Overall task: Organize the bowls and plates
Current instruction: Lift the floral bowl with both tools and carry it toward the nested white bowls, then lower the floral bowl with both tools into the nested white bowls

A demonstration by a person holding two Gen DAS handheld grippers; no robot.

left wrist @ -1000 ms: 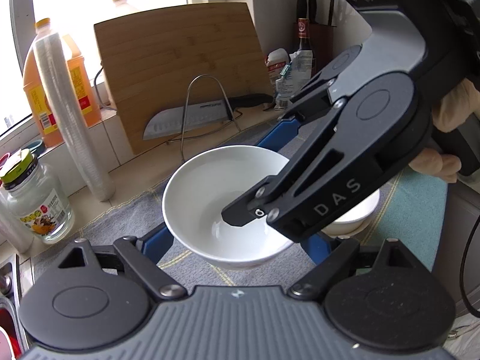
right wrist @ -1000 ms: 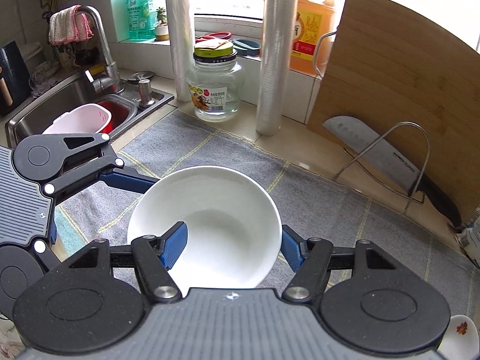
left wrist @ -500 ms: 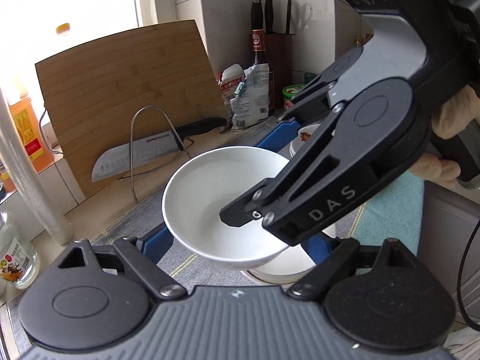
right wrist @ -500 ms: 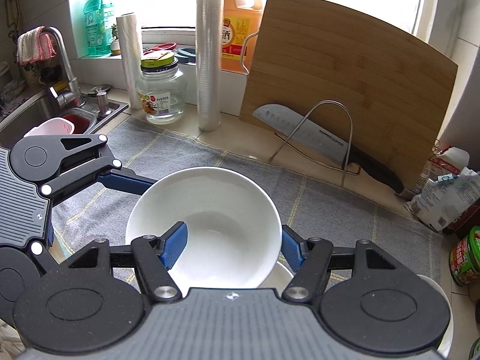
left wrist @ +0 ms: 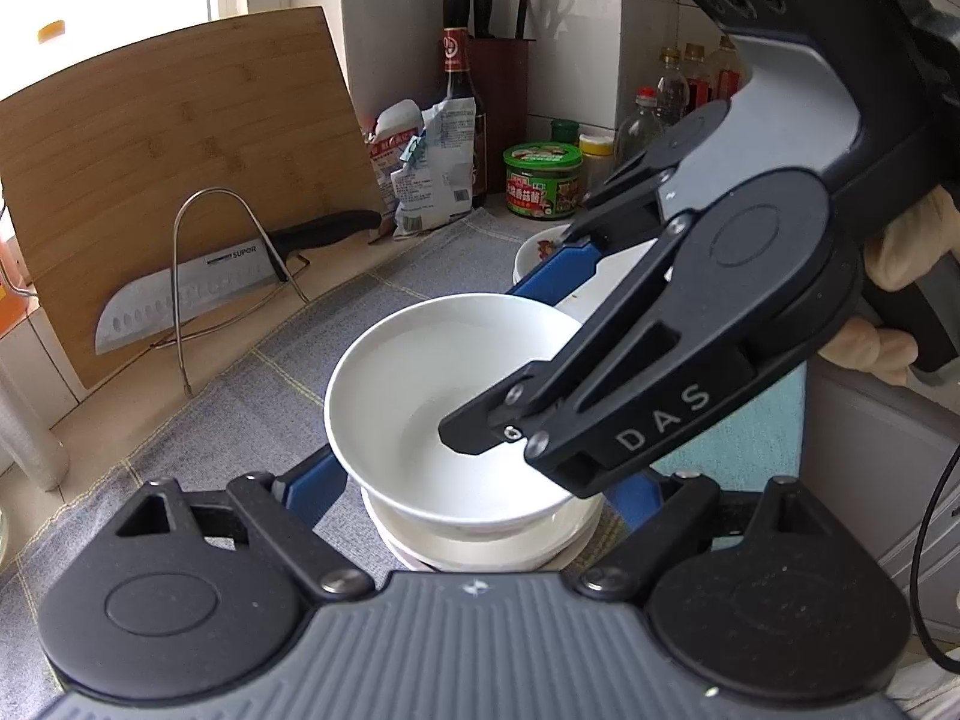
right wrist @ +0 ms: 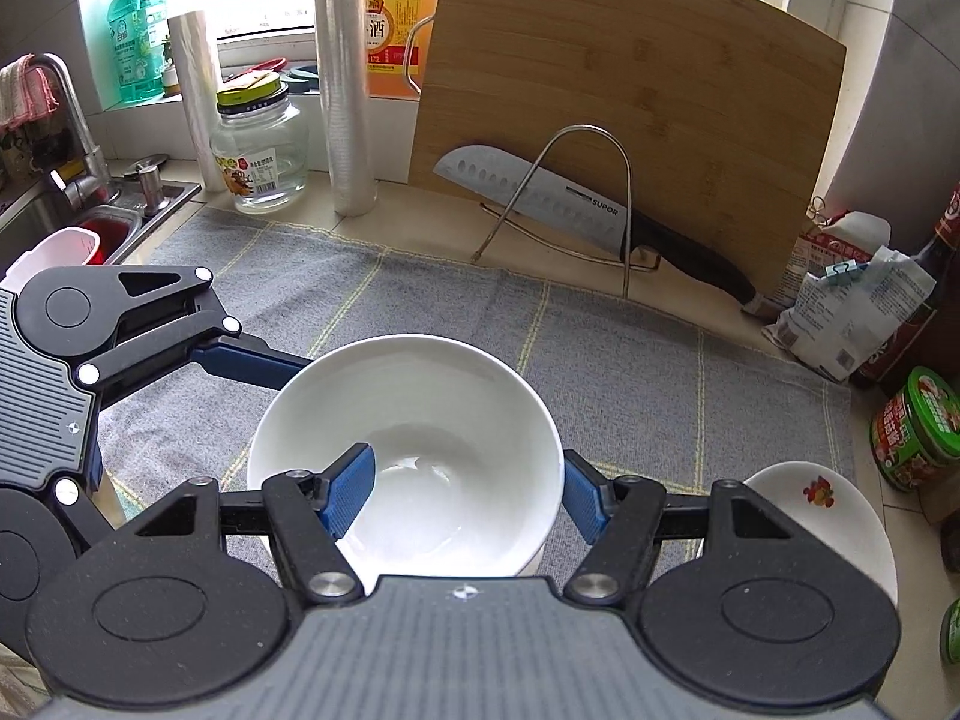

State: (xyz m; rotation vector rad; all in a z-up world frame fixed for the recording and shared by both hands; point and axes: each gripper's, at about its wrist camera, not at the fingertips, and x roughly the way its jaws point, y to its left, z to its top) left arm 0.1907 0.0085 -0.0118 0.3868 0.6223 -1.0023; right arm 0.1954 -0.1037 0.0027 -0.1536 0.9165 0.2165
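Note:
A plain white bowl point(left wrist: 420, 372) hangs just above a stack of white dishes point(left wrist: 480, 552) on the grey mat point(right wrist: 660, 372). My left gripper point(left wrist: 474, 486) is shut on the white bowl, one blue finger point(left wrist: 312, 480) against each outer side. My right gripper point(right wrist: 462, 498) is shut on the same white bowl point(right wrist: 408, 408). One of its fingers point(right wrist: 348, 492) is inside the bowl and the other is outside the wall. In the right wrist view the left gripper's finger point(right wrist: 252, 357) meets the bowl's left rim. A flower-printed bowl point(right wrist: 828, 516) stands to the right.
A bamboo cutting board point(right wrist: 630, 120) leans at the back behind a wire rack holding a cleaver point(right wrist: 540, 198). A sink point(right wrist: 72, 228), glass jar point(right wrist: 258, 156) and film rolls point(right wrist: 342, 90) are on the left. A clipped bag point(right wrist: 852, 312), green tin point(right wrist: 918, 432) and bottles crowd the right corner.
Both grippers carried the white bowl rightward along the counter. It now hangs over the dish stack. The jar and film roll slid out of the left wrist view.

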